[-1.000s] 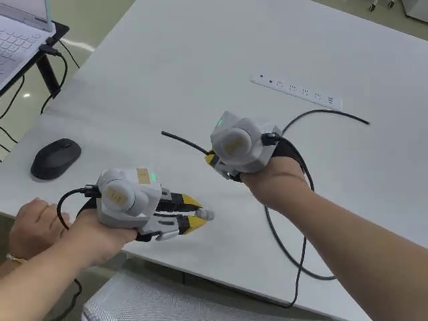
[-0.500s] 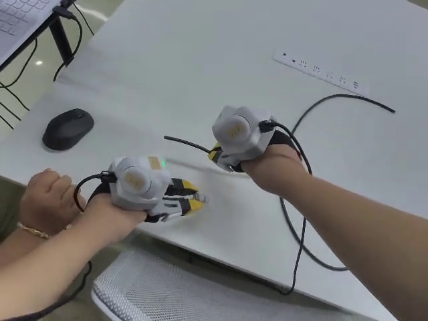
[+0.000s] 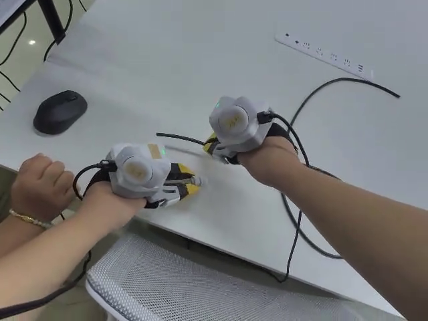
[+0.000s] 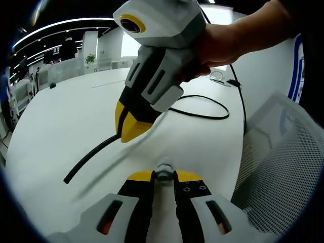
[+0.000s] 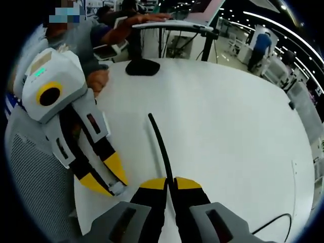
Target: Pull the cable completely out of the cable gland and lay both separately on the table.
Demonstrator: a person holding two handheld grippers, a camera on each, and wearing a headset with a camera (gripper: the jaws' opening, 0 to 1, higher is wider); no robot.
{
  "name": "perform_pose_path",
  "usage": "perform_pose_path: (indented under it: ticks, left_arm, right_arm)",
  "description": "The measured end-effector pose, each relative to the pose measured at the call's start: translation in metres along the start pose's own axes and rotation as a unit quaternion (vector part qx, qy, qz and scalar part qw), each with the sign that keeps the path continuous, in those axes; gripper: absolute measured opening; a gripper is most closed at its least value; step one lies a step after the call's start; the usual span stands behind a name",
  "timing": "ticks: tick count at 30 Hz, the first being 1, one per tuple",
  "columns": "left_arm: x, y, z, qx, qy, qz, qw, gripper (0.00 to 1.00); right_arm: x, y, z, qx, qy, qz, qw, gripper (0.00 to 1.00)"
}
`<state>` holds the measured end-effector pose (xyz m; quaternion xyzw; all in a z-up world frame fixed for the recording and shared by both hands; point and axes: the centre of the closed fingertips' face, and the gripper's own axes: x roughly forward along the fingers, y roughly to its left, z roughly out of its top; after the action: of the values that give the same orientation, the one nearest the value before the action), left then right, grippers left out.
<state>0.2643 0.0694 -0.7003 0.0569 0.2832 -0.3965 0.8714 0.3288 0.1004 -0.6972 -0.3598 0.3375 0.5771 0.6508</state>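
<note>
- A black mouse (image 3: 60,112) lies on the white bench (image 3: 167,53), near its left edge.
- A white power strip (image 3: 326,55) lies flat at the far side.
- A grey mesh chair (image 3: 167,287) sits below the near edge.

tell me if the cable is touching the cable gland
Apart. The left gripper view shows the cable gland in the left hand-held gripper, with bare table between it and the cable.

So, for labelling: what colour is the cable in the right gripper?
Black; the cable shows best in the right gripper view.
</note>
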Motion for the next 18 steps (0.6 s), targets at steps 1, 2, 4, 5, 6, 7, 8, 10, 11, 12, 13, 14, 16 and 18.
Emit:
perform_pose_path:
  ticks: [1,2,4,5,6,7,8,10,11,12,13,14,16,18]
  left_arm:
    - [0.001,0.000,-0.001,0.005,0.003,0.001,1.0000,0.16]
    - [0.001,0.000,-0.001,0.005,0.004,0.001,1.0000,0.16]
    - [0.000,0.000,-0.002,0.012,0.009,0.002,0.9999,0.16]
    - [0.000,0.001,-0.002,0.011,0.010,0.002,0.9999,0.16]
    - [0.000,0.000,-0.003,0.011,0.012,0.003,0.9999,0.16]
    - [0.000,0.001,-0.003,0.011,0.013,0.004,0.9998,0.16]
    - [0.000,0.002,-0.004,0.013,0.015,0.006,0.9998,0.16]
    - [0.000,0.001,-0.006,0.015,0.019,0.005,0.9997,0.16]
    - [0.000,0.001,-0.007,0.019,0.022,0.006,0.9995,0.16]
    - [0.000,0.002,-0.006,0.021,0.020,0.007,0.9996,0.16]
    - [-0.001,0.001,-0.006,0.019,0.020,0.007,0.9996,0.16]
    - [-0.001,0.001,-0.006,0.019,0.021,0.007,0.9996,0.16]
    - [-0.001,0.001,-0.006,0.023,0.022,0.007,0.9995,0.16]
    - [-0.001,0.002,-0.006,0.029,0.025,0.008,0.9992,0.16]
  right_arm:
    - [0.001,0.001,-0.001,-0.007,0.002,0.001,1.0000,0.00]
    - [0.001,0.002,-0.002,-0.012,0.003,0.002,0.9999,0.00]
    - [0.002,0.003,-0.003,-0.016,0.002,0.001,0.9999,0.00]
    - [0.003,0.003,-0.003,-0.015,0.001,0.001,0.9999,0.00]
    - [0.004,0.005,-0.004,-0.017,0.002,0.001,0.9999,0.00]
    - [0.004,0.006,-0.006,-0.029,0.007,-0.001,0.9996,0.00]
    - [0.004,0.008,-0.008,-0.035,0.011,-0.001,0.9993,0.00]
    - [0.007,0.010,-0.010,-0.037,0.011,0.003,0.9992,0.00]
    - [0.007,0.011,-0.011,-0.038,0.012,0.004,0.9992,0.00]
    - [0.007,0.012,-0.012,-0.040,0.013,0.005,0.9991,0.00]
    - [0.008,0.012,-0.013,-0.042,0.014,0.005,0.9990,0.00]
    - [0.008,0.012,-0.015,-0.045,0.018,0.005,0.9988,0.00]
    - [0.008,0.011,-0.018,-0.047,0.021,0.006,0.9986,0.00]
    - [0.009,0.011,-0.020,-0.046,0.024,0.006,0.9987,0.01]
